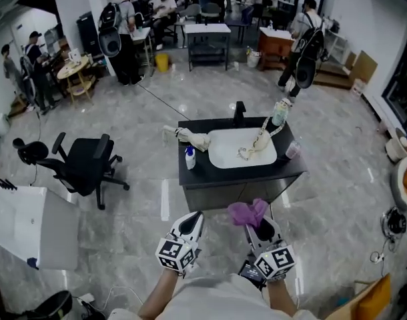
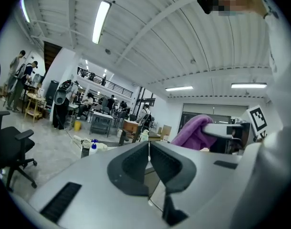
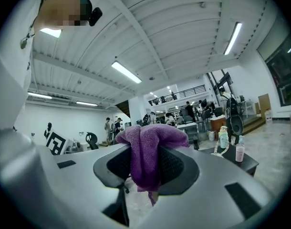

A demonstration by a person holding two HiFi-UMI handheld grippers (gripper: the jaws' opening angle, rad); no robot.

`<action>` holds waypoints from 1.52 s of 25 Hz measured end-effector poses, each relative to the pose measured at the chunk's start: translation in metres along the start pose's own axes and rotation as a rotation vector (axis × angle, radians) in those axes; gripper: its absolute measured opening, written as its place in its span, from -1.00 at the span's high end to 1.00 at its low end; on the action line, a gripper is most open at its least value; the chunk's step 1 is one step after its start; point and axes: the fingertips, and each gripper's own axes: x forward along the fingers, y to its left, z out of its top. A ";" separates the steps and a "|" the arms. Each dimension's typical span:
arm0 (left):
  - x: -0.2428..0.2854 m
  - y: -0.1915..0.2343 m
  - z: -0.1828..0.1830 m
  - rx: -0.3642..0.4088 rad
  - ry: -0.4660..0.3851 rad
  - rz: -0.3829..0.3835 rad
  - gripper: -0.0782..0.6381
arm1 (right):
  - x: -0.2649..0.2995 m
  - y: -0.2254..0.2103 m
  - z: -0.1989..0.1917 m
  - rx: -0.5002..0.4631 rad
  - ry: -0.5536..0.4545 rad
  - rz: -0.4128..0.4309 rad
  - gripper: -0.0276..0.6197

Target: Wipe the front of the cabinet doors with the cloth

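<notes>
A purple cloth (image 1: 249, 213) is pinched in my right gripper (image 1: 258, 227), which is shut on it; in the right gripper view the cloth (image 3: 148, 151) bunches up between the jaws. My left gripper (image 1: 190, 227) is shut with nothing in it, its jaws touching in the left gripper view (image 2: 149, 156). Both hang just in front of a dark sink cabinet (image 1: 210, 195), whose grey door fronts (image 1: 267, 191) face me. The cloth (image 2: 195, 132) also shows at the right of the left gripper view.
The cabinet top holds a white basin (image 1: 241, 147), a black tap (image 1: 239, 112), a blue-capped bottle (image 1: 189, 158), a rag (image 1: 190, 137) and a green bottle (image 1: 279, 113). A black office chair (image 1: 80, 163) stands left. A white box (image 1: 27, 224) lies at lower left. People work at desks behind.
</notes>
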 end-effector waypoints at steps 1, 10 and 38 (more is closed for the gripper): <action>-0.006 -0.011 -0.004 -0.006 0.009 0.009 0.73 | -0.012 0.001 0.001 -0.002 -0.009 0.013 0.49; -0.051 -0.087 -0.018 0.017 0.043 0.064 0.73 | -0.078 0.003 -0.017 0.058 0.005 0.082 0.49; -0.149 0.046 0.014 -0.057 0.049 -0.314 0.73 | -0.042 0.228 -0.023 -0.032 0.023 -0.393 0.49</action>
